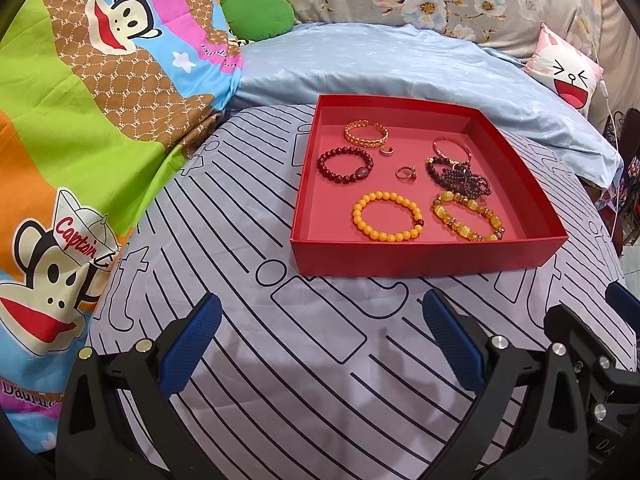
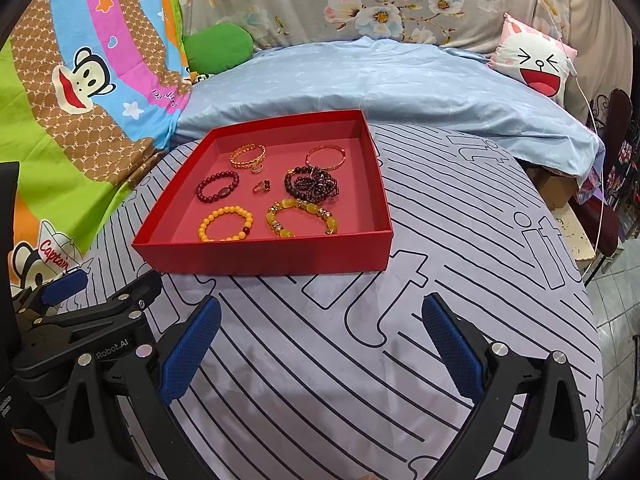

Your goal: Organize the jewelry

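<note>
Shallow red square paperboard tray [image 1: 424, 258]: matt walls, smooth. Inside it, round yellow bead bracelet [image 1: 387, 217] looks glossy; gold chain-link metal bangle [image 1: 366, 133] at tray's far side, shiny. Striped grey cloth bedsheet [image 1: 300, 360] under tray: soft, matt. Blue gripper pads [image 2: 188, 350]: rough, dimpled; arms matt black plastic.

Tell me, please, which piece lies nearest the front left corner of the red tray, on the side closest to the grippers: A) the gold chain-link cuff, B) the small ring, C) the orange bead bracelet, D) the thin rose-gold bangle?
C: the orange bead bracelet lies by the near wall of the red tray, left of the yellow stone bracelet; the other pieces sit further back.
</note>
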`<control>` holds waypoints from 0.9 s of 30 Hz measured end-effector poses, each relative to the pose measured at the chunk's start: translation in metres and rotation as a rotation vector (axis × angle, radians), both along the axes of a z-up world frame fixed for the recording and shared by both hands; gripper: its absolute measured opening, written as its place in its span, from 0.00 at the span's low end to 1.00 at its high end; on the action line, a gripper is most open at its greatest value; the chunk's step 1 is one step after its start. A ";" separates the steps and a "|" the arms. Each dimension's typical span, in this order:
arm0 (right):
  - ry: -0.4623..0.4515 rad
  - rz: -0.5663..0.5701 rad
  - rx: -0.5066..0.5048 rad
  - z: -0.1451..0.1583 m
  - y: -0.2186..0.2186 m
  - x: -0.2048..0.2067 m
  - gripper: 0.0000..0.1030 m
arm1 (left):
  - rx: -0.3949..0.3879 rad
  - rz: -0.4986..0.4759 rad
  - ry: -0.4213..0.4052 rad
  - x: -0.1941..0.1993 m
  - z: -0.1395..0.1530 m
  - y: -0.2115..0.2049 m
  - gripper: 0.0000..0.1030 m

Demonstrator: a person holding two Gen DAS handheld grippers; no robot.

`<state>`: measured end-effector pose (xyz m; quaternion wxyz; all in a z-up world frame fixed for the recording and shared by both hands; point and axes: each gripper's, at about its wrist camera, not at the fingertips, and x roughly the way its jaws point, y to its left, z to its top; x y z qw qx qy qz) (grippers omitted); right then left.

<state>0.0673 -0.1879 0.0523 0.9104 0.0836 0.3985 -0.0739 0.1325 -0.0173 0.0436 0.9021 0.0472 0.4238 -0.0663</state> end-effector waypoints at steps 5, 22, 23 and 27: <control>0.000 0.000 0.001 0.000 0.000 0.000 0.94 | 0.002 -0.004 -0.009 0.001 0.001 -0.003 0.93; 0.001 -0.005 0.001 0.001 -0.003 0.000 0.94 | 0.004 -0.005 -0.043 -0.005 0.004 -0.003 0.93; 0.001 -0.006 0.001 0.001 -0.004 0.000 0.94 | 0.004 -0.005 -0.042 -0.005 0.004 -0.003 0.93; 0.001 -0.005 0.001 0.001 -0.003 0.000 0.94 | 0.007 -0.005 -0.038 -0.005 0.003 -0.003 0.93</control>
